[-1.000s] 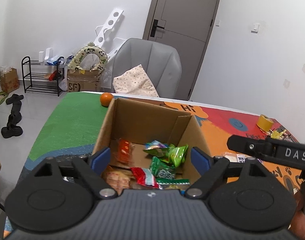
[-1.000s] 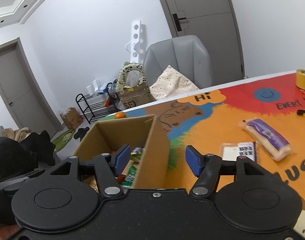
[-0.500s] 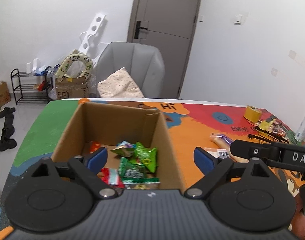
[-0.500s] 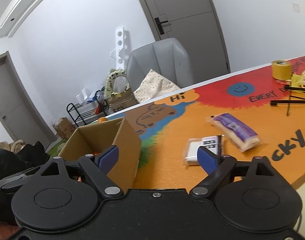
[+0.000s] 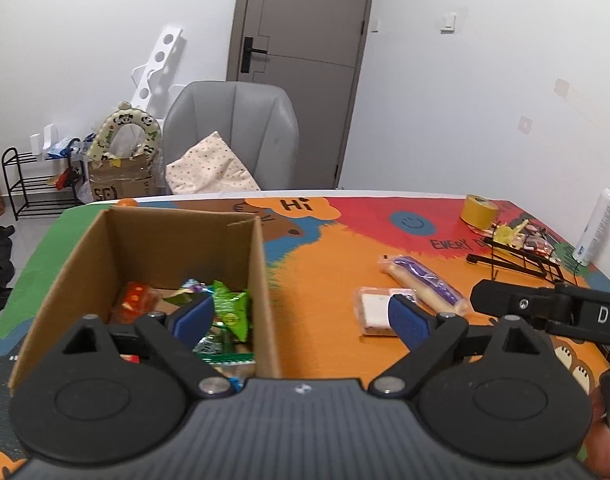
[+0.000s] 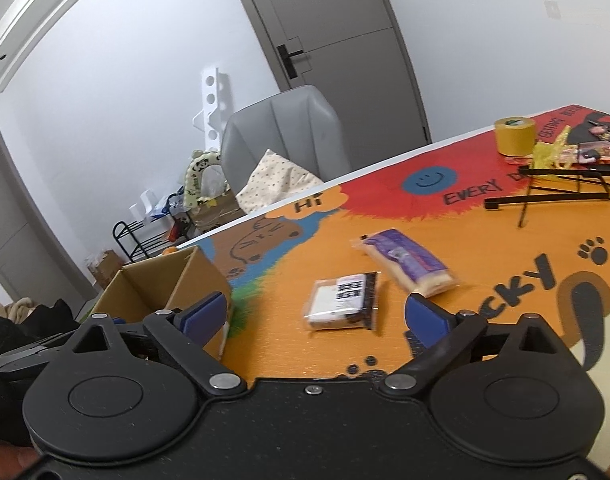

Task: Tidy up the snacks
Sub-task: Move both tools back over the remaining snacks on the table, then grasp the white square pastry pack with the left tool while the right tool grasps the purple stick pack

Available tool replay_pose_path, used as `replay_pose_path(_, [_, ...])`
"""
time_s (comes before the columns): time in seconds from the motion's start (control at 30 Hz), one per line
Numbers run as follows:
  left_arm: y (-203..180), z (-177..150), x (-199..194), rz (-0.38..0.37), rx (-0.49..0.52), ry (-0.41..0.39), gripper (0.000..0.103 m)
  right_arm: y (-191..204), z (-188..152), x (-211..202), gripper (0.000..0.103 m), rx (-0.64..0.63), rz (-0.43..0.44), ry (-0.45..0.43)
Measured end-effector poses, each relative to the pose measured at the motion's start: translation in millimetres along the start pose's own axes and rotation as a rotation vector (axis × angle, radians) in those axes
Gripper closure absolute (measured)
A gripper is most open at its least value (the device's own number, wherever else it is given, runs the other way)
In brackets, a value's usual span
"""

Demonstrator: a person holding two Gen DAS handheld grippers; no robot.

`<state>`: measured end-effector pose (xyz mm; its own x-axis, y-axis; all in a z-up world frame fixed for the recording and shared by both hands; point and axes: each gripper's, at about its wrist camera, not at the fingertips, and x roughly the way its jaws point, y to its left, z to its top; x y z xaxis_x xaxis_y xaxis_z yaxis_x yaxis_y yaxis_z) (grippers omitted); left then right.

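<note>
Right of the cardboard box (image 6: 173, 284), on the mat (image 6: 485, 252): two loose snacks. White-and-black snack packet (image 6: 341, 300), flat, just ahead of the right gripper (image 6: 315, 312), roughly centred between its widely spread, empty fingers; long axis runs across the finger line. Purple-wrapped snack (image 6: 405, 266), just beyond and right of it, lying diagonally. Left gripper (image 5: 301, 314), also spread and empty, straddles the box's right wall. Right gripper judged nearer.
</note>
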<state>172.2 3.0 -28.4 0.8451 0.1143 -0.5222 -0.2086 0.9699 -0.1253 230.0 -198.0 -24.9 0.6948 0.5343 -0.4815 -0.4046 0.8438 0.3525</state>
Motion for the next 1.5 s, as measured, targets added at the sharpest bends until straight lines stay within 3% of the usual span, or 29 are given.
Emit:
replay_pose_path(0.77, [-58, -2, 27, -0.053, 0.074, 0.043, 0.01, -71, -1, -13, 0.005, 0.101, -0.075, -0.021])
replay_pose_path(1.5, [-81, 2, 103, -0.071, 0.082, 0.157, 0.01, -87, 7, 29, 0.017, 0.11, -0.085, 0.016])
